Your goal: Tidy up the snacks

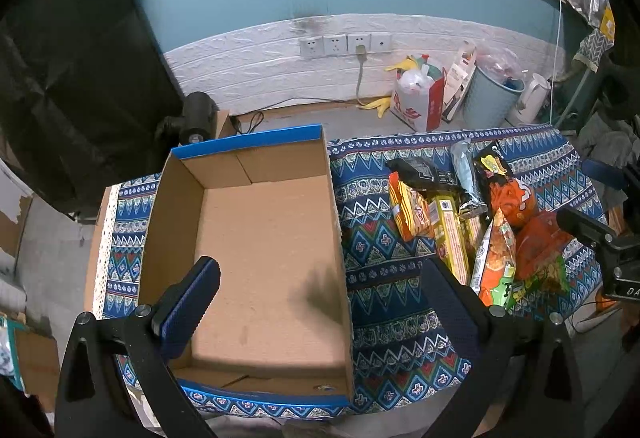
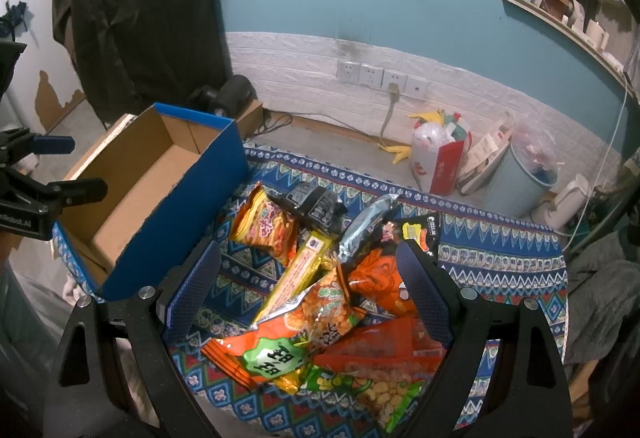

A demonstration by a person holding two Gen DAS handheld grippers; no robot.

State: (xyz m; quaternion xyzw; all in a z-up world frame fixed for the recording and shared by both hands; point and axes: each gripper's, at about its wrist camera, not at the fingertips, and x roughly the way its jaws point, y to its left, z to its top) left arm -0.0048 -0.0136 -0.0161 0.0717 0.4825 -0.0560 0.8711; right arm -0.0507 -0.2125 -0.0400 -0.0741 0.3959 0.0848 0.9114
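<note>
An empty cardboard box (image 1: 264, 246) with blue outer walls sits on the patterned cloth; my left gripper (image 1: 320, 286) hovers open above it, one finger over the box floor, the other over the cloth. To its right lies a pile of snack packets (image 1: 480, 222). In the right wrist view my right gripper (image 2: 308, 278) stands open over that pile, with an orange-and-green packet (image 2: 304, 330), a long yellow packet (image 2: 298, 276) and an orange packet (image 2: 376, 274) between its fingers, none gripped. The box (image 2: 160, 193) lies to its left. The other gripper (image 2: 36, 181) shows at the left edge.
The blue patterned tablecloth (image 1: 384, 278) covers the table. On the floor behind stand a red-and-white bag (image 2: 438, 157), a light blue bin (image 2: 520, 181) and a white kettle (image 2: 568, 201). Wall sockets (image 2: 380, 75) with a plugged cable sit on the white wall panel.
</note>
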